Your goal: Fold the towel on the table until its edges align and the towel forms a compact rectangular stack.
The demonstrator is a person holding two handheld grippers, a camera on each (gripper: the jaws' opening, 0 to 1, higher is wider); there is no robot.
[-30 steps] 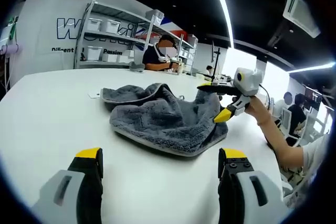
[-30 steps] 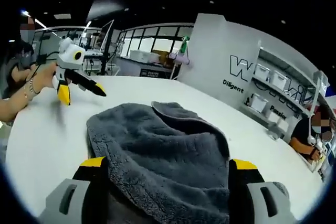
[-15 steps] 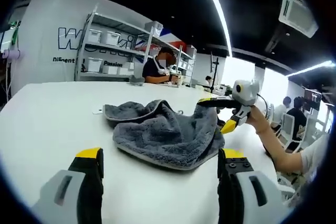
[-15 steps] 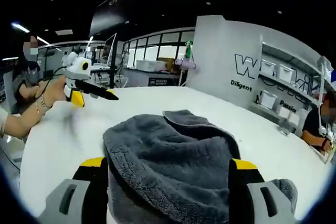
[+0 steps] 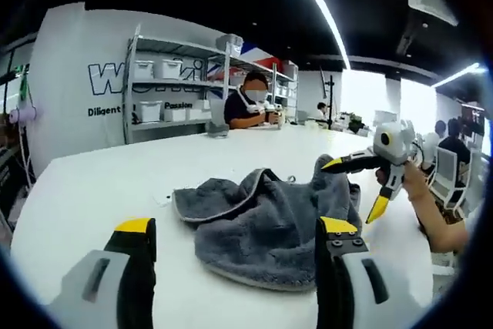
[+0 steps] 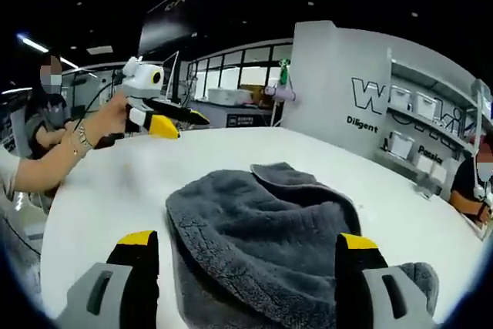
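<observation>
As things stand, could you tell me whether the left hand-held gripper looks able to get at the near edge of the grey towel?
Probably yes. The left hand-held gripper has its jaws open, and the towel lies just ahead on the white table, with nothing between them. The right hand-held gripper sits at the towel's far side.

Shelving [image 5: 166, 86] with bins; seated person [image 5: 250, 105] beyond.
</observation>
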